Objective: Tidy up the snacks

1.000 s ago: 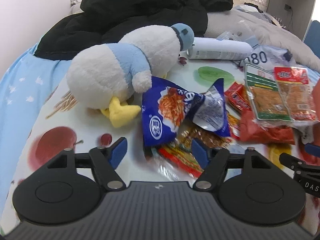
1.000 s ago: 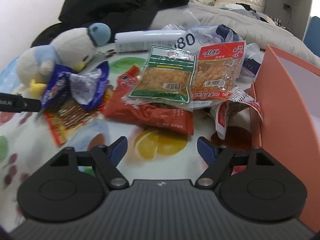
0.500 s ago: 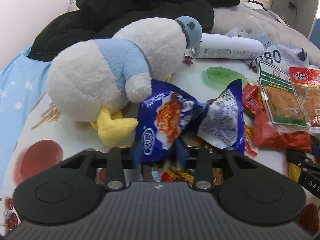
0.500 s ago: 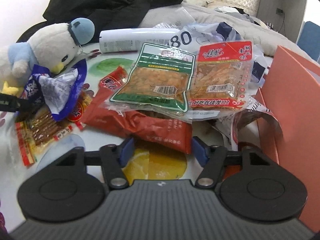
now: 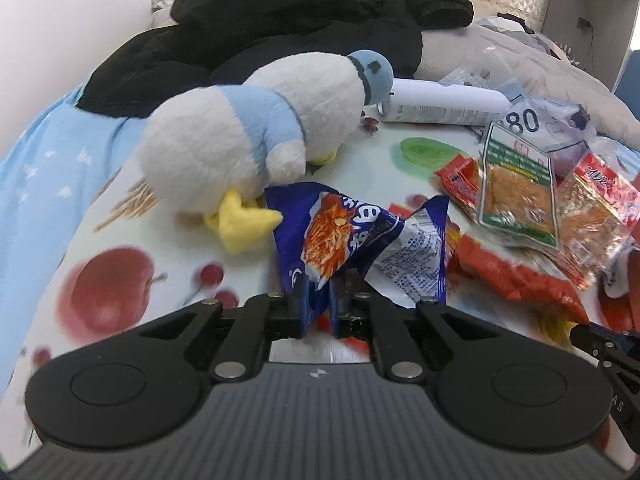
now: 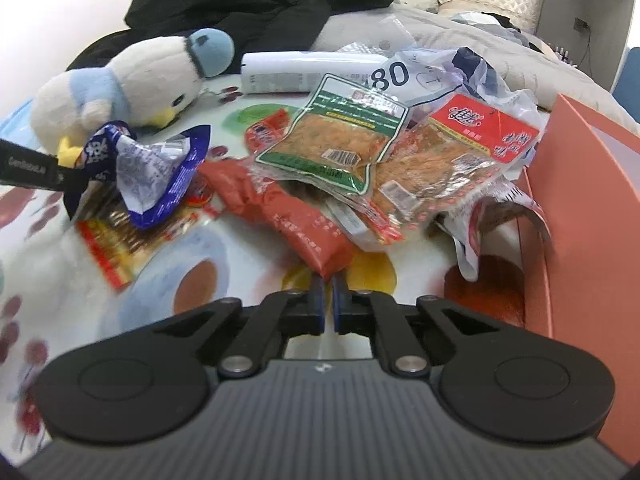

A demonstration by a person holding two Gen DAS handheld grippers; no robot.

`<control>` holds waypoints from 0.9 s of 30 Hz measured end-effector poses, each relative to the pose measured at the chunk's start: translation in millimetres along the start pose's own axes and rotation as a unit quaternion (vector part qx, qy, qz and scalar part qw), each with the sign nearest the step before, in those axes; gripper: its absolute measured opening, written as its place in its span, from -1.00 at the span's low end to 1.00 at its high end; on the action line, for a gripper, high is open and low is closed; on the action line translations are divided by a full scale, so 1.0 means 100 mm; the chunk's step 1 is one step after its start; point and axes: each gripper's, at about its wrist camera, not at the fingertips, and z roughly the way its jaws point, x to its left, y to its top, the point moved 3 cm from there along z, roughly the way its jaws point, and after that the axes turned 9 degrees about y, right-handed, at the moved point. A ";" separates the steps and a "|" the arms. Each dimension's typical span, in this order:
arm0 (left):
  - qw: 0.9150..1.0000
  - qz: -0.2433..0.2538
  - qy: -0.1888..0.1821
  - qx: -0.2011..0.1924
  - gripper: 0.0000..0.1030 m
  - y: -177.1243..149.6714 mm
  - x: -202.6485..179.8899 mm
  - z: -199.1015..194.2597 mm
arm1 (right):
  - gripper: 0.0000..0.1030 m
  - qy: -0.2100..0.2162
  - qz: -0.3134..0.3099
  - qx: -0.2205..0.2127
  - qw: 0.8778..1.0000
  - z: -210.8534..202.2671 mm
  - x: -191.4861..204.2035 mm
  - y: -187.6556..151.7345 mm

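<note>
A crumpled blue snack packet (image 5: 348,236) lies in front of a plush toy on the fruit-print cloth. My left gripper (image 5: 318,304) is shut on its lower edge, the foil pinched between the blue pads. The right wrist view shows the same packet (image 6: 160,184) with the left gripper's black finger at its left end. My right gripper (image 6: 327,292) is shut on the near tip of a long red packet (image 6: 288,216). On that red packet rest a green-edged packet (image 6: 332,140) and a red-topped clear packet (image 6: 460,148). A flat red-and-yellow packet (image 6: 120,240) lies under the blue one.
A white and blue plush bird (image 5: 240,140) lies left of the snacks. Behind are a white tube (image 5: 440,102), a crumpled plastic bag marked 80 (image 6: 400,76) and a black jacket (image 5: 260,20). An orange box (image 6: 592,200) stands at the right edge.
Both grippers moved forward to the snacks and went from wide open to shut, the left on the blue packet's edge, the right on the red packet's tip. The blue packet has lifted slightly.
</note>
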 end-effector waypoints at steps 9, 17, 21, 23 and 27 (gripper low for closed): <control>0.999 -0.022 0.013 0.019 -0.80 -0.55 0.21 -0.64 | -0.92 0.013 -0.004 0.009 1.000 -0.55 0.09 -0.28; 0.997 -0.060 0.021 0.048 -0.80 -1.05 0.26 -1.14 | -0.93 0.008 -0.019 0.014 1.000 -1.02 0.18 -0.64; 0.995 -0.075 0.005 0.060 -0.80 -1.23 0.17 -1.33 | -0.93 0.000 -0.025 0.016 1.000 -1.24 0.20 -0.84; 0.995 -0.075 -0.007 0.066 -0.80 -1.31 0.10 -1.42 | -0.93 0.000 -0.021 0.022 1.000 -1.32 0.19 -0.92; 0.994 -0.071 -0.033 0.074 -0.80 -1.41 -0.03 -1.52 | -0.93 0.005 -0.019 0.026 0.999 -1.45 0.22 -1.07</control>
